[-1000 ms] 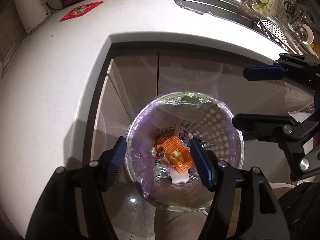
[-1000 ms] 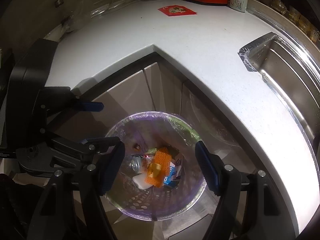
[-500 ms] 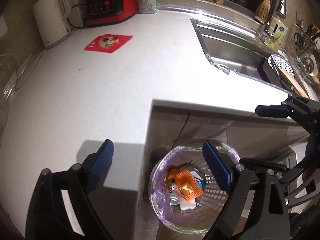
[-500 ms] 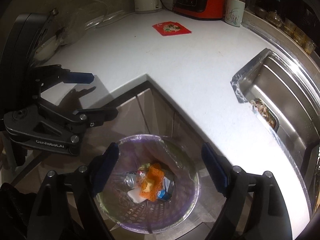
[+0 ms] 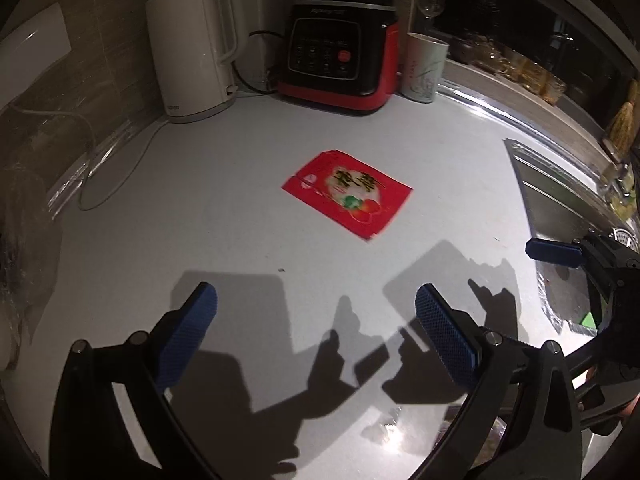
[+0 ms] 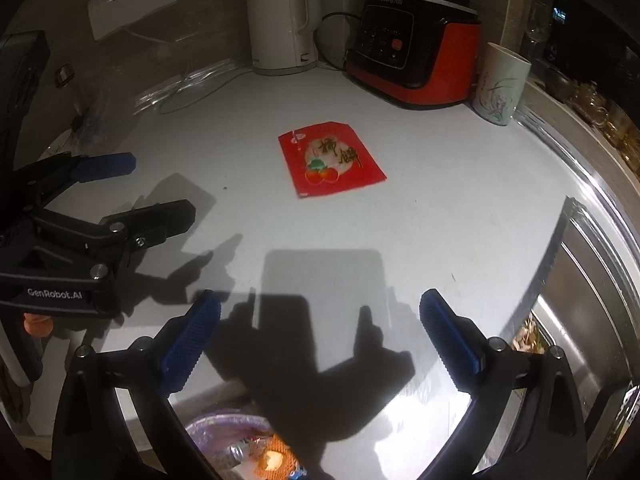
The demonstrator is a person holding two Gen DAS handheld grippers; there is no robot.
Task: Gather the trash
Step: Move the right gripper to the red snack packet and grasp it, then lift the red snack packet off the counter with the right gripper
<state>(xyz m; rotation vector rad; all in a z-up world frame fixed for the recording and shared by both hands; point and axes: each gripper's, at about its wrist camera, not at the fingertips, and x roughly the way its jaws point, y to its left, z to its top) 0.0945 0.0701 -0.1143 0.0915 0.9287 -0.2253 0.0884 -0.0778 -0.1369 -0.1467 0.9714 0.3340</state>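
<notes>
at the left of your right wrist view, the left gripper (image 6: 158,184) body reads "genrobot.ai"; print on the red packet (image 6: 330,160) and appliances is illegible.

You see a red wrapper (image 5: 347,198) (white patch, green and red fruit print) on the white bench (image 5: 200,240); both tongs wear blue ribbed pads (image 5: 444,332).

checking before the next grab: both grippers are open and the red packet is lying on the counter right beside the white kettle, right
Not quite. Both grippers, left and right, are open, and the red packet lies on the counter, but out in the middle, well apart from the kettle. The left wrist view shows the gap.
</notes>
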